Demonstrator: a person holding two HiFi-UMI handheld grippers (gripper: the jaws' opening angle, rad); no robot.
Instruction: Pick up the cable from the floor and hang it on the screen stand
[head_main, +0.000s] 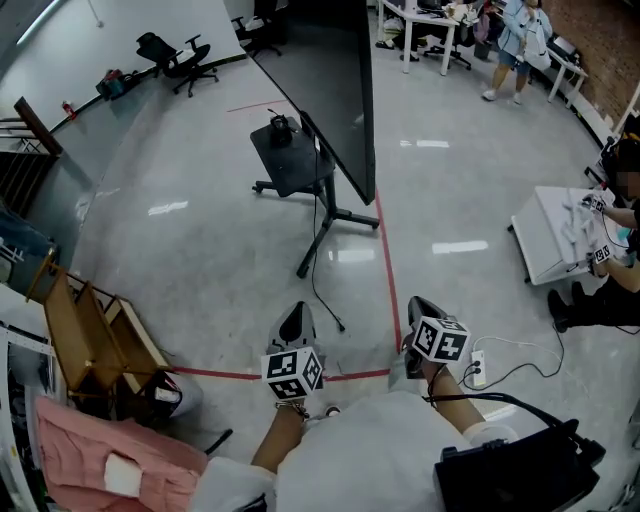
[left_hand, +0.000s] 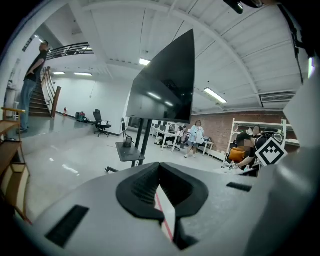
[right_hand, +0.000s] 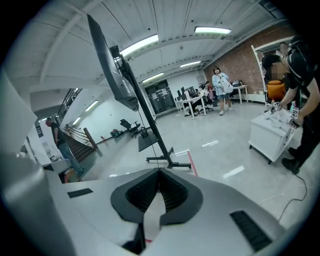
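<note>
A big black screen (head_main: 335, 80) stands on a black wheeled stand (head_main: 330, 222) with a small tray (head_main: 290, 158). From it a thin black cable (head_main: 317, 262) hangs to the floor and trails toward me, ending near the red tape. My left gripper (head_main: 297, 314) and right gripper (head_main: 420, 304) are held low in front of me, short of the cable's end, one on each side. Both are shut with nothing between the jaws. The left gripper (left_hand: 160, 166) faces the screen (left_hand: 165, 80). The right gripper (right_hand: 160, 173) faces the stand (right_hand: 160, 150).
Red tape (head_main: 388, 270) runs along the floor from the stand. Wooden crates (head_main: 90, 340) and pink cloth (head_main: 100, 455) lie at my left. A white power strip (head_main: 478, 368) and black bag (head_main: 520, 470) are at my right. A person works at a white table (head_main: 555, 235).
</note>
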